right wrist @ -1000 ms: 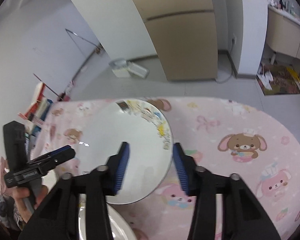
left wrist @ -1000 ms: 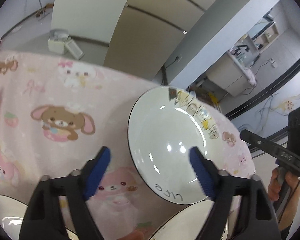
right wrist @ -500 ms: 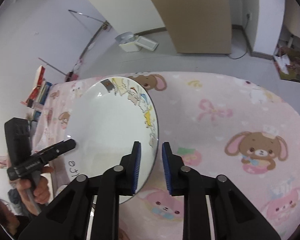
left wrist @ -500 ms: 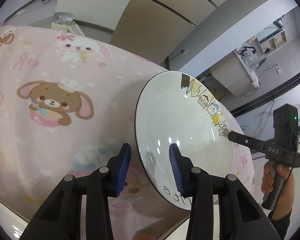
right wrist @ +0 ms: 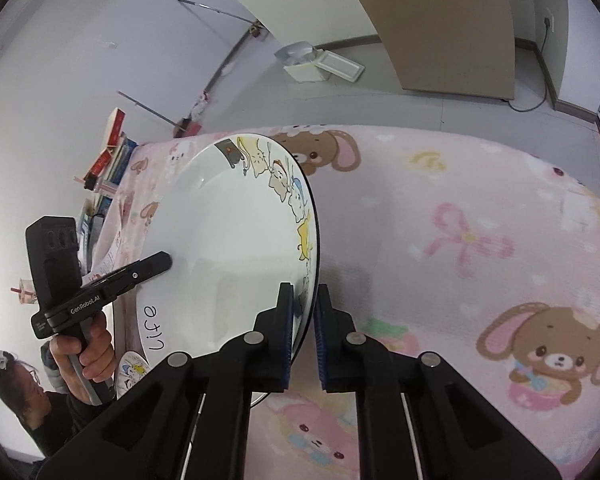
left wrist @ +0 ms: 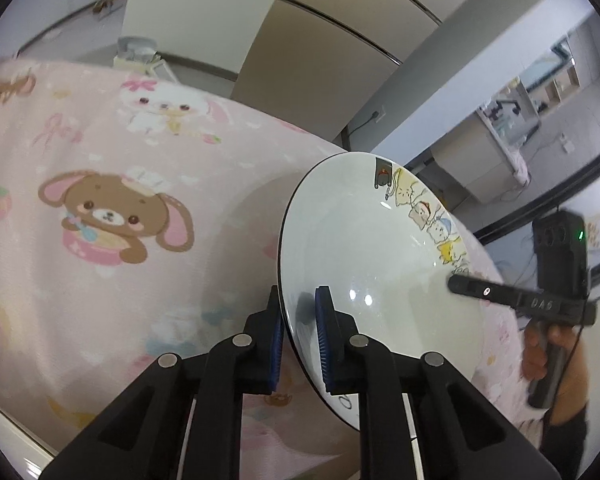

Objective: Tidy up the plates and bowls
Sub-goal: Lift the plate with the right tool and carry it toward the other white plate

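A: Nearest in, what did each gripper have?

B: The left gripper [left wrist: 298, 340] was closing its blue pads over the near-left rim of the plate [left wrist: 364, 256], rim between them. The right gripper [right wrist: 302, 336] was pinched nearly shut on the opposite rim.

A: And the plate itself?

B: Between both, tilted over the pink cloth [left wrist: 112, 208]; whether its low edge touched the cloth, I couldn't tell.

A: How would it handle?

B: My judgement: glazed ceramic, stiff, fairly heavy, slick and breakable. Rim pinches on opposite sides suited it. Another dish [right wrist: 134, 370] showed beyond the left side.
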### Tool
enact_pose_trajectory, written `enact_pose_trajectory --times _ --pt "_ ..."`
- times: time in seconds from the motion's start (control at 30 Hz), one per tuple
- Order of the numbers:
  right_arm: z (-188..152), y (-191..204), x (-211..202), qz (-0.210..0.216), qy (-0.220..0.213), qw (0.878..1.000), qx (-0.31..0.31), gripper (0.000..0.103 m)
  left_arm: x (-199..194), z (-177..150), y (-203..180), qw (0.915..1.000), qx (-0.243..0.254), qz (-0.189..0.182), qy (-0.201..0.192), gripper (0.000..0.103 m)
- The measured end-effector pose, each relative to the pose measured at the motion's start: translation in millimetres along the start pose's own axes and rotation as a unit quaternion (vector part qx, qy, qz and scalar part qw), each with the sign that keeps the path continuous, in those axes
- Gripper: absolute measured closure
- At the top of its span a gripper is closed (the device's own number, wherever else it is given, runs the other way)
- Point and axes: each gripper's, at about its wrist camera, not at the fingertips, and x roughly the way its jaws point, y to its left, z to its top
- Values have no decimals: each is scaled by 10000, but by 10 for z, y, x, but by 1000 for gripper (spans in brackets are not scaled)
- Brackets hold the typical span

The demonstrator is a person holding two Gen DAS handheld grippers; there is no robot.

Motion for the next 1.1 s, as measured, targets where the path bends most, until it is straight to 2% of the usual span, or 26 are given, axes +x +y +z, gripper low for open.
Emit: enact_pose_trajectory --times 0.13,0.23,0.3,0.33,0.43,0.5,0.6,0.73,0.87,1.1 --pt "-4 -48 19 205 -78 9998 24 93 3 14 100 9984 -433 -348 75 87" --pt "-27 -37 21 239 -148 9996 -85 93 15 48 163 9966 -572 -564 189 87" --pt "-35 -47 20 302 -187 9993 -76 92 8 44 156 9969 -546 -542 138 87" --pt "-37 -46 18 289 -199 9994 -76 92 1 39 148 9975 -525 -466 101 91" --pt "-38 34 -1 99 -217 9995 -193 92 -45 35 131 9986 -430 -314 2 92" --pt "-17 42 -53 170 -308 9992 -169 93 -87 54 114 9980 -404 -468 -114 93" --pt "17 117 -231 303 -579 9977 -161 93 -288 102 42 9967 -262 -680 -367 94" --pt "24 418 -527 260 -872 9953 -334 94 -645 123 -114 9946 26 -700 -763 94" --pt "-101 725 -778 281 -1120 9923 -449 94 -1018 66 -187 9906 68 -886 -1042 94" --pt "-538 1161 -1000 199 -1241 9904 -568 93 -1618 -200 -313 9890 426 -687 -1235 94"
